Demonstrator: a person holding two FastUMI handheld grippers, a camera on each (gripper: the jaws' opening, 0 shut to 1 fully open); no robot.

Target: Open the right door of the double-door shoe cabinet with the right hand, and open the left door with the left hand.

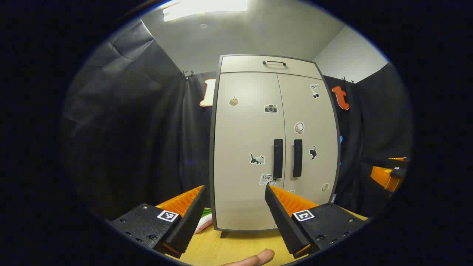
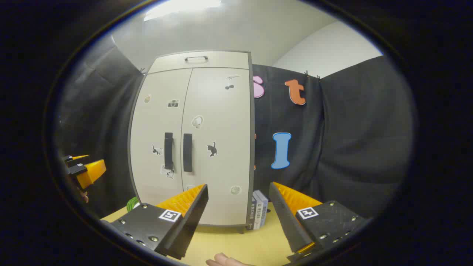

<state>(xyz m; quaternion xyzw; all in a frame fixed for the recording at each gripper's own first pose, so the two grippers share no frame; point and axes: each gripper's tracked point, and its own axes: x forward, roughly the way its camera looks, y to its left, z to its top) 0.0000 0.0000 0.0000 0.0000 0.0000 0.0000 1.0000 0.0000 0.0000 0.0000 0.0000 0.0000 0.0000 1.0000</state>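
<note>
Before shut cabinet doors: both claws apart (empty), well back.

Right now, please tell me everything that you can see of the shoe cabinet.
The shoe cabinet is tall, pale beige with a dark frame, standing upright on the wooden table. Both doors are shut. Two dark vertical handles sit beside the middle seam, a top panel carries a thin handle, and small stickers dot the doors. Books stand by its right side. No gripper touches it.
</note>
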